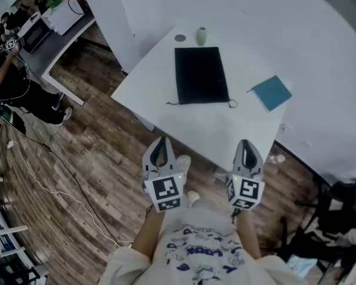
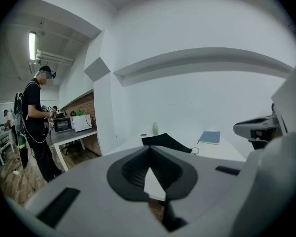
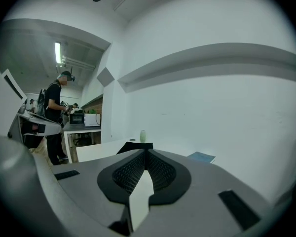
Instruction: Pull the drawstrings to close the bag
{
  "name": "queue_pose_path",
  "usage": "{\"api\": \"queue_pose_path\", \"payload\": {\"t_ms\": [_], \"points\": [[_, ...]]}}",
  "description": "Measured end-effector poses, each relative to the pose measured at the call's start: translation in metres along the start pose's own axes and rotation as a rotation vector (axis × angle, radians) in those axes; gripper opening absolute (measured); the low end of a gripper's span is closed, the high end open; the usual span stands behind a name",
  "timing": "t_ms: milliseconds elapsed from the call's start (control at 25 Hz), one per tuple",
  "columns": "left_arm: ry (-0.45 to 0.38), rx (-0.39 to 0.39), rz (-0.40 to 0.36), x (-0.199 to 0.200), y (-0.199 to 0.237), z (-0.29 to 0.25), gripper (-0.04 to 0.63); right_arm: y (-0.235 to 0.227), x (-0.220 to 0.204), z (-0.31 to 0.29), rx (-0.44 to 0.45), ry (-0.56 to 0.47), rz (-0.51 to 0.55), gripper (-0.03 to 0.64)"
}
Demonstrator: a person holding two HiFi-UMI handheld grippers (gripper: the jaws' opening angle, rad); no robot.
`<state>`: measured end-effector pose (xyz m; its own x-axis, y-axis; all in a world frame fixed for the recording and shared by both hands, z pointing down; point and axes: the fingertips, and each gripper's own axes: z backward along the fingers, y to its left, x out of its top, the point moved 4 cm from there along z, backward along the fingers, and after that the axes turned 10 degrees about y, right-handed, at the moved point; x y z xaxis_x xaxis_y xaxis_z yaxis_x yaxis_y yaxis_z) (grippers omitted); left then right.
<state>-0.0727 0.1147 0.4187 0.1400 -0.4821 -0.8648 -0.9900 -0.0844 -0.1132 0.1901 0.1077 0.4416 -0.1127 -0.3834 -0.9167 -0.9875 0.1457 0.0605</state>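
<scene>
Drawstring bag [image 1: 200, 75], black, flat on the white table [image 1: 160, 100], drawstrings [image 1: 232, 104] trailing at its near corners, green vase [image 1: 202, 36] just beyond, blue notebook [image 1: 272, 92] to its right, left gripper [image 1: 161, 141] and right gripper [image 1: 247, 142] both closed, empty, well short of it

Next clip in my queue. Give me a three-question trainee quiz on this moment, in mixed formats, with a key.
1. True or false: the black drawstring bag lies flat on the white table.
2. In the head view, what lies on the table to the right of the bag? A) a blue notebook B) a red mug C) scissors
3. Short answer: how do the jaws of the left gripper and the right gripper stand, and is anything between them?

Key: 1 true. 2 A. 3 Both pairs are shut with nothing between them, and both grippers are short of the table's near edge.
</scene>
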Motion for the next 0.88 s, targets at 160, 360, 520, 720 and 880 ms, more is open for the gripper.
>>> {"api": "queue_pose_path", "payload": {"t_ms": [160, 360, 520, 720, 880], "points": [[0.024, -0.014, -0.001, 0.006, 0.006, -0.032, 0.002, -0.003, 0.002, -0.029, -0.021, 0.029, -0.01, 0.003], [0.062, -0.046, -0.017, 0.013, 0.009, -0.073, 0.002, -0.01, 0.006, -0.063, -0.057, 0.066, -0.021, 0.003], [0.1, -0.074, -0.044, 0.017, 0.013, -0.105, 0.002, -0.016, 0.01, -0.089, -0.088, 0.107, -0.027, 0.005], [0.169, -0.128, -0.08, 0.015, 0.019, -0.143, 0.002, -0.025, 0.006, -0.118, -0.122, 0.177, -0.033, 0.005], [0.219, -0.176, -0.112, 0.007, 0.023, -0.166, 0.002, -0.031, 0.0, -0.135, -0.151, 0.242, -0.037, 0.006]]}}
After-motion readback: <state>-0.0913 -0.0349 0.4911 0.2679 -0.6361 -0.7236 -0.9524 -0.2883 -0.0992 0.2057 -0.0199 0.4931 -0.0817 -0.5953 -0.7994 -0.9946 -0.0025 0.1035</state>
